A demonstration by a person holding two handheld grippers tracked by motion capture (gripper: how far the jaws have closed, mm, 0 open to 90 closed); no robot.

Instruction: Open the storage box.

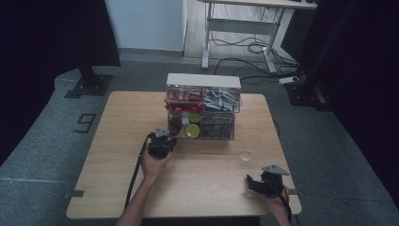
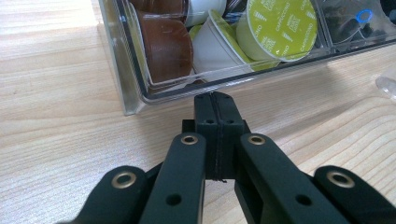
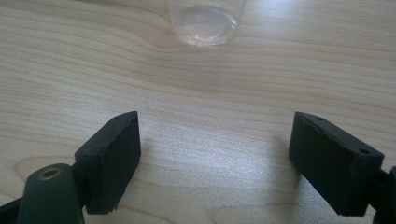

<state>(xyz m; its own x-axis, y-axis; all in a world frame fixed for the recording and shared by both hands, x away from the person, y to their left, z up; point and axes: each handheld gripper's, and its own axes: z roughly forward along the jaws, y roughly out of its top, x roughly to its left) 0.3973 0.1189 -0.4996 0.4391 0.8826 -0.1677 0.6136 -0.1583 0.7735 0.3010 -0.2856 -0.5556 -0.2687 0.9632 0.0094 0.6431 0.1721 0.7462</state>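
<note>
We are pressing our closed left claw (image 2: 215, 103) against the clear drawer's (image 2: 140, 88) front edge; our right claw (image 3: 215, 158) is gaping wide near the surface's (image 1: 122, 155) near-right corner, bare wood before the cup (image 3: 207, 21).

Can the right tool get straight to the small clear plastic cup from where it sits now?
Probably yes. The right tool is open and faces the small clear plastic cup, with only bare light wooden table between them; the clear acrylic drawer organiser stands off to the side.

Clear organizer (image 1: 203, 107) blocks the table's far middle, glass cup (image 1: 246, 155) just right — near half open.
</note>
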